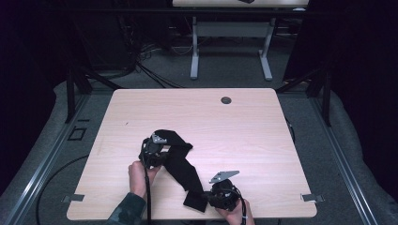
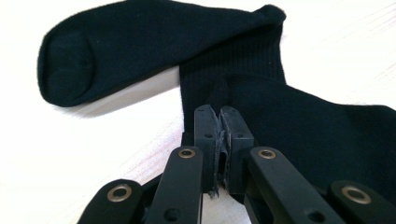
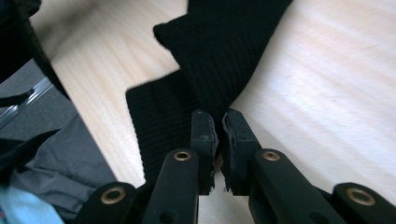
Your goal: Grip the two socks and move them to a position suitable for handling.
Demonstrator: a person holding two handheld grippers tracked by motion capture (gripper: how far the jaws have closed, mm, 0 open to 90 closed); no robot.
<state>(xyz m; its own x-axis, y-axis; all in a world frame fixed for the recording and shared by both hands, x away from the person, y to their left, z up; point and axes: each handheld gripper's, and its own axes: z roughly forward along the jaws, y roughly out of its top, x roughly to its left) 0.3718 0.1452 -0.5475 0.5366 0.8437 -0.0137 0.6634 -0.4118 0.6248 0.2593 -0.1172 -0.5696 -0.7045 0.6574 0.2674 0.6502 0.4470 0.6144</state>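
A black sock point(image 1: 180, 161) lies on the pale wooden counter point(image 1: 244, 126), stretched from its upper end near the counter's middle down toward the near edge, with its top part folded over itself. The left gripper point(image 1: 162, 157) sits at the sock's upper left side, and its own view point(image 2: 219, 122) shows the jaws pressed together on a small pinch of the ribbed knit point(image 2: 280, 116) — the fabric bunches up right at the tips, though how much cloth lies between the pads is hard to make out. In that view the sock's toe end point(image 2: 70, 65) folds back and rests above the leg part, with a strip of bright counter between the two layers. The right gripper point(image 1: 209, 197) is at the sock's lower end by the near edge; in its own view point(image 3: 219, 122) the jaws are together on the edge of the ribbed cloth point(image 3: 224, 51), where one layer crosses over a flatter black piece point(image 3: 159, 121) — whether that piece is the cuff of the same sock or a second sock cannot be told. From above, black fabric and black grippers blend together, so the grip points themselves are lost. The person's left hand point(image 1: 138, 176) and right hand point(image 1: 234, 213) are cut off by the bottom edge.
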